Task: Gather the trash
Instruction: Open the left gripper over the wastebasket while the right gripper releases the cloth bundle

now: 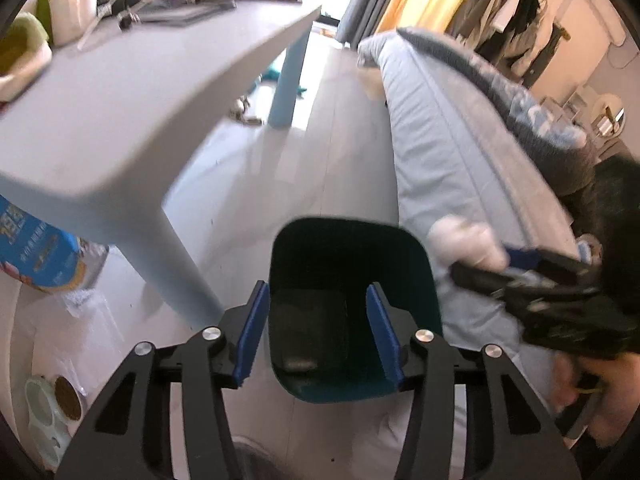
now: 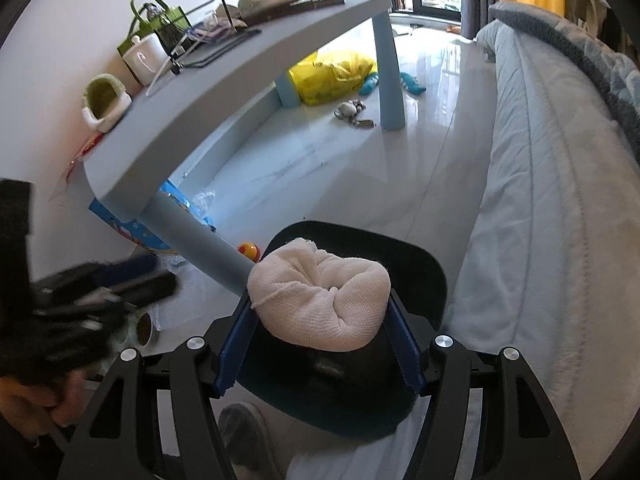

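Observation:
A dark teal trash bin (image 1: 320,252) stands on the pale floor between a table and a bed. In the left wrist view my left gripper (image 1: 316,292) hangs over the bin's mouth, open, with nothing between its blue pads (image 1: 252,320). To its right, my right gripper (image 1: 480,254) carries a white crumpled cloth wad (image 1: 460,240). In the right wrist view the right gripper (image 2: 320,312) is shut on that wad (image 2: 324,280), holding it above the bin (image 2: 424,276). The left gripper (image 2: 132,280) shows blurred at the left.
A light blue table (image 1: 120,100) with a leg (image 1: 180,264) stands close left of the bin; a bed (image 1: 460,140) runs along the right. A blue bag (image 1: 36,252) and pet bowls (image 1: 66,398) sit under the table. A yellow bag (image 2: 336,74) lies farther off.

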The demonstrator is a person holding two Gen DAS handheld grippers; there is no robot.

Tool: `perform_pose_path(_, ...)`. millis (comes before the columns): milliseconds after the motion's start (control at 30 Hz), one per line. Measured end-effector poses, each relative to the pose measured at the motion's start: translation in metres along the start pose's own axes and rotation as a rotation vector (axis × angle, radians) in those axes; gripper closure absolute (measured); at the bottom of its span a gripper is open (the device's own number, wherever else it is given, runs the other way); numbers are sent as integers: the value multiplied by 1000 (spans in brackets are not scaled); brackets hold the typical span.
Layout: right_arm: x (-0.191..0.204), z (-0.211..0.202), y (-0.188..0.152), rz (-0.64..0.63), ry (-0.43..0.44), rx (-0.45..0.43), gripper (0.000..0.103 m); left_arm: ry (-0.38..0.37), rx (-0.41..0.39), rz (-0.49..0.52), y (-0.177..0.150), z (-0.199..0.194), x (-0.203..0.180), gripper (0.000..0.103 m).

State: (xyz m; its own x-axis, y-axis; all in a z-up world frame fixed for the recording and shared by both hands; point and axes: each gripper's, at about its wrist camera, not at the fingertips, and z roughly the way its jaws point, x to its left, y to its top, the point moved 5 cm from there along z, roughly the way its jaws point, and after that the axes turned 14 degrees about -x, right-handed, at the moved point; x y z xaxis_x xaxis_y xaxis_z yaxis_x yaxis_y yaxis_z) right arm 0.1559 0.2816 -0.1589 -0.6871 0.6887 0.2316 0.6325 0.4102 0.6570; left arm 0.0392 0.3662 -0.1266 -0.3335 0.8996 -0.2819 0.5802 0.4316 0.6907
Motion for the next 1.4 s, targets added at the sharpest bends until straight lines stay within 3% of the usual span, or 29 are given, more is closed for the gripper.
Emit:
perform_pose_path(367, 4, 41, -18, 11, -24, 91, 38, -36, -118, -3, 25, -34, -1, 65)
perform_pose_path(767, 5, 70, -40, -4, -54, 174, 38, -69, -181, -14, 37, -63, -3, 67)
perform_pose_path(900, 2, 74, -45, 4, -67, 190, 30, -68, -197, 5, 40, -69, -6, 68)
perform_pose_path(1133, 3, 62, -37, 0, -68, 163, 27, -69, -237, 18, 50, -80, -13, 68)
perform_pose_path(1400, 19, 18, -10, -44, -2, 57, 27, -83, -293, 51, 64, -93, -38, 68)
